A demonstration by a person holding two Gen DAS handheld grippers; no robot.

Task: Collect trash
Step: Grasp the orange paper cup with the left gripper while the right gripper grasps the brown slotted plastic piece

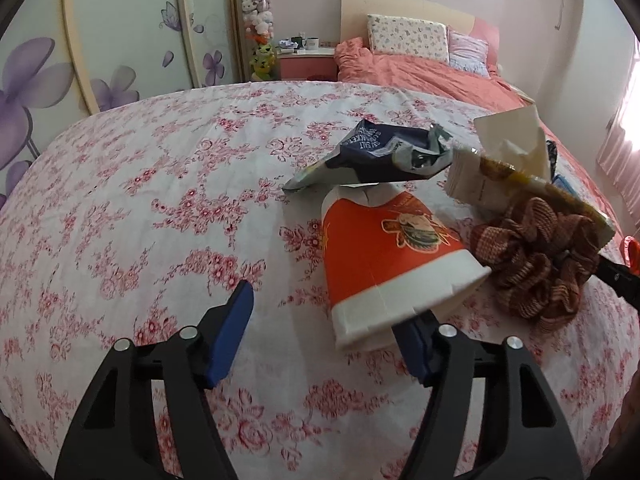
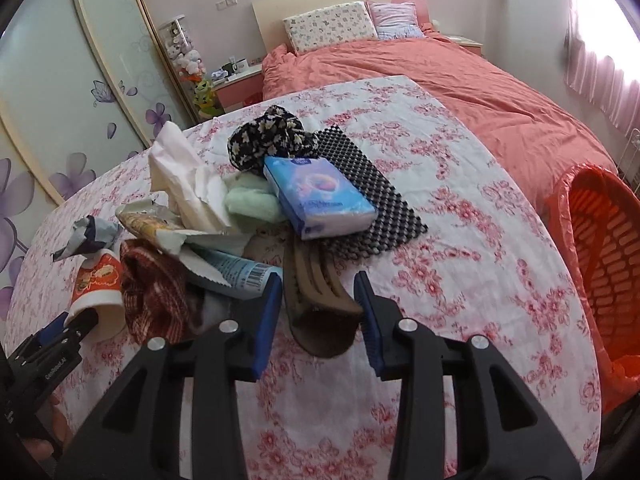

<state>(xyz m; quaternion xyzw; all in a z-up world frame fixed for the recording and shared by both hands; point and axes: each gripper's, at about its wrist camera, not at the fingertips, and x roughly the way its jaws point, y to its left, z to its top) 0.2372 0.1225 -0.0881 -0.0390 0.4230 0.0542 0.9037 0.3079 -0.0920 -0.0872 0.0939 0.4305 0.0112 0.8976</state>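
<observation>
A bedroom with a coral-covered bed [image 2: 460,92] behind a surface draped in white cloth with pink flowers [image 1: 140,220]. The left gripper [image 1: 324,334] has its jaws released — the red-and-white paper cup [image 1: 384,256] lies on its side just ahead, one pad under its rim. The right gripper [image 2: 318,312] straddles a brown hair claw clip [image 2: 320,308], jaws not pressing. An orange mesh bin [image 2: 600,256] stands right of the surface.

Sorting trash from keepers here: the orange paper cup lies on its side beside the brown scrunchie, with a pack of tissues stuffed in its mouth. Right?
Not quite. The orange paper cup lies beside the brown scrunchie, but a crumpled dark snack wrapper is at its mouth, as the left wrist view shows.
</observation>
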